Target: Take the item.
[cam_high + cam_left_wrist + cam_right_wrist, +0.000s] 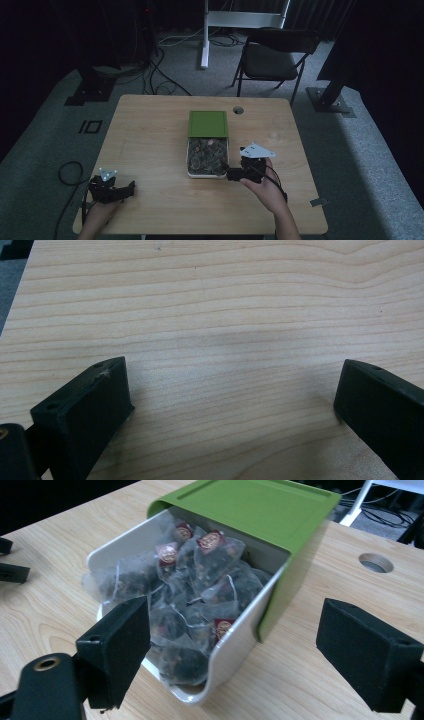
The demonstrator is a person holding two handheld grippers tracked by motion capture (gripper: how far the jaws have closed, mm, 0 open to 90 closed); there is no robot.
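**Reaching for the tea bag box**

High view: I see a wooden table [150, 150] with a box in the middle. The box has a green sleeve [208, 123] and a white drawer [191, 172] pulled out toward me. The drawer is full of tea bags [206, 155]. I think it is pulled out so the bags are easy to get at.

My right gripper [231, 174] sits just beside the near right corner of the drawer. It points in at the box. In the right gripper view, its jaws stand wide apart and hold nothing. The tea bags [192, 595] and the drawer's white wall [240, 640] lie right between the two jaws. I think the jaws are wide so they can go around the drawer corner or come down on a bag. I cannot tell which yet.

My left gripper [129, 191] is well apart from the box, near the table's front left corner. In the left gripper view, its jaws are wide apart too, with bare wood [225, 340] under them. It holds nothing. I think it waits there to keep out of the way.
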